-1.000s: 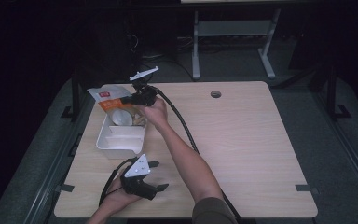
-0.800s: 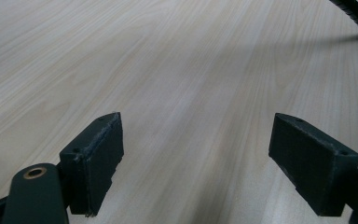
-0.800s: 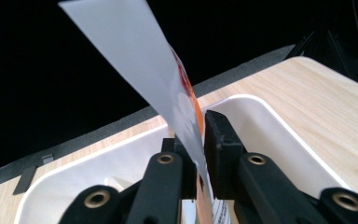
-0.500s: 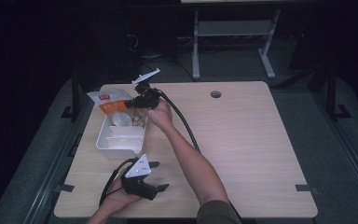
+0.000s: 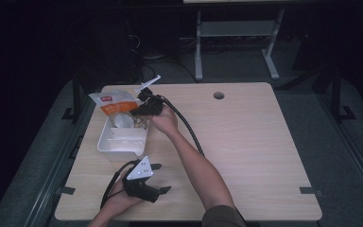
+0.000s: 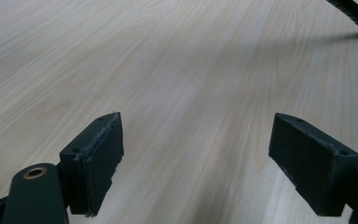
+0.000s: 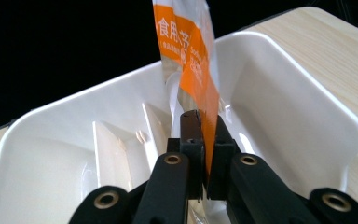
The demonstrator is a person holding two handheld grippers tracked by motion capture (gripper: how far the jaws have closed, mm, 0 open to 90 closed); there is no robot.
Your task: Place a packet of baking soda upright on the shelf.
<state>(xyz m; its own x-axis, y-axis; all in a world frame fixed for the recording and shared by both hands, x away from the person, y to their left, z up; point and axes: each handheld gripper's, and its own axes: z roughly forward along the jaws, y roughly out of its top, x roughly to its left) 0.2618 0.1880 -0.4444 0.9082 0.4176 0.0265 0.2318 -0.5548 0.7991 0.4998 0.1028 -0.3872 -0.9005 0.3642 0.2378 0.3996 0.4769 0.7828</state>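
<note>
Since a second ago, pouch (image 7: 186,51) and right gripper (image 7: 200,140) barely shift; fingers pinch its thin, limp, slippery edge over the tray (image 7: 307,107). Better held near the seam. Left gripper (image 6: 196,163) rests open on the worktop (image 6: 177,70).

Both forearms are bare; a dark sleeve edge (image 5: 222,215) shows at the near end of the right arm. The left gripper (image 5: 158,178) is black, topped by a pale grey three-cornered plate (image 5: 140,168) with small dark dots, and trails a black cable (image 5: 116,182). Its pads (image 6: 95,158) are blocky matte black, with a brass rivet (image 6: 35,173) beside one. The right gripper (image 7: 203,149) has black linkage arms with brass-ringed rivets (image 7: 172,159) and a thick ribbed black cable (image 5: 189,130).
</note>
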